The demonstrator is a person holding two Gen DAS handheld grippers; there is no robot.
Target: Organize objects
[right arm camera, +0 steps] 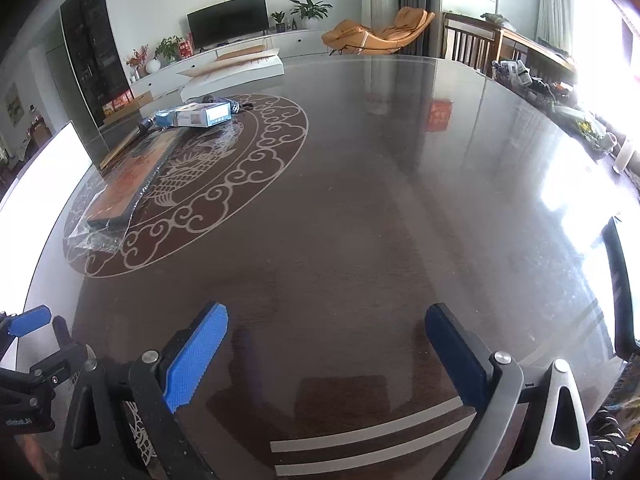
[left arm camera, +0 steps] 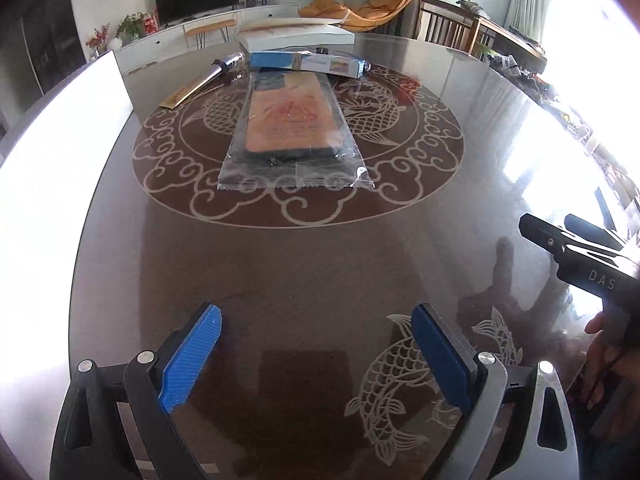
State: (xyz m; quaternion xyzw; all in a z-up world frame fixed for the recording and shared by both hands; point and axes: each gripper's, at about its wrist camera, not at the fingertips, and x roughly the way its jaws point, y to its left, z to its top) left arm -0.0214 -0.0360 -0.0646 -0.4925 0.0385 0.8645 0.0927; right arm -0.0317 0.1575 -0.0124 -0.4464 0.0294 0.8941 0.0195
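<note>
Left tool (left arm camera: 316,344) ridged blue pads, black and silver arms, round screws, bare-skinned hand (left arm camera: 608,356)

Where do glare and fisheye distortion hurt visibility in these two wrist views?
Left wrist view: the white panel at left is blown out, window glare washes the table at right, and the bagged orange package stays readable. Right wrist view: overexposed window light at right reflects on the tabletop, and the package is squeezed toward the curved left edge.

Glossy dark table (left arm camera: 304,264); clear crinkly plastic bag (left arm camera: 296,172).
</note>
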